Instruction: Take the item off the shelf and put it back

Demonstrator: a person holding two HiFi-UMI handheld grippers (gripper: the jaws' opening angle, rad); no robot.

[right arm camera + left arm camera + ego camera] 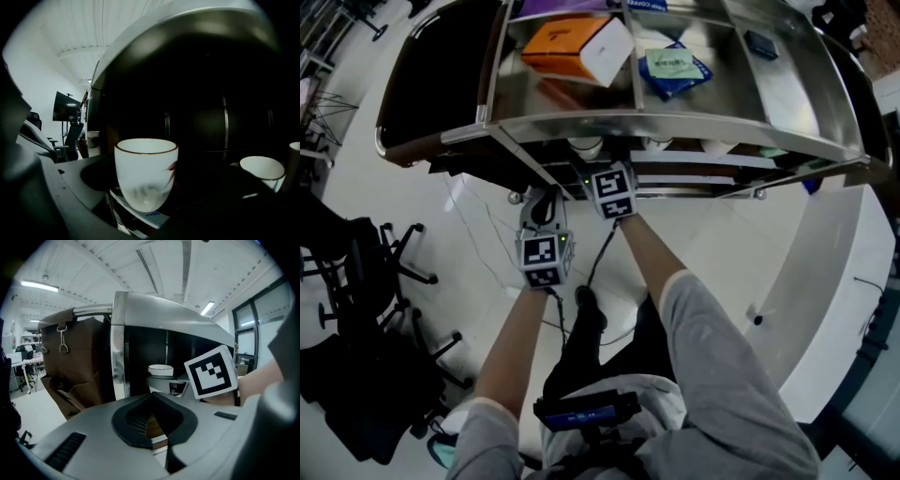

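Observation:
A white cup with a brown rim [145, 173] fills the middle of the right gripper view, inside the dark lower level of the metal shelf cart [675, 127]. My right gripper [146, 201] is closed on the cup, jaws wide, with the left pad against its side. In the head view that gripper's marker cube [612, 192] sits just under the cart's front rim, and the cup's rim [586, 145] shows beyond it. My left gripper [545, 208] hangs lower and to the left, outside the cart. Its jaws [154, 427] meet with nothing held.
A second white cup [262, 171] stands to the right on the same level. The top level carries an orange box [567, 45] and a blue packet [675, 70]. Brown paper bags [75, 366] hang on the cart's side. Office chairs [384, 272] stand at the left.

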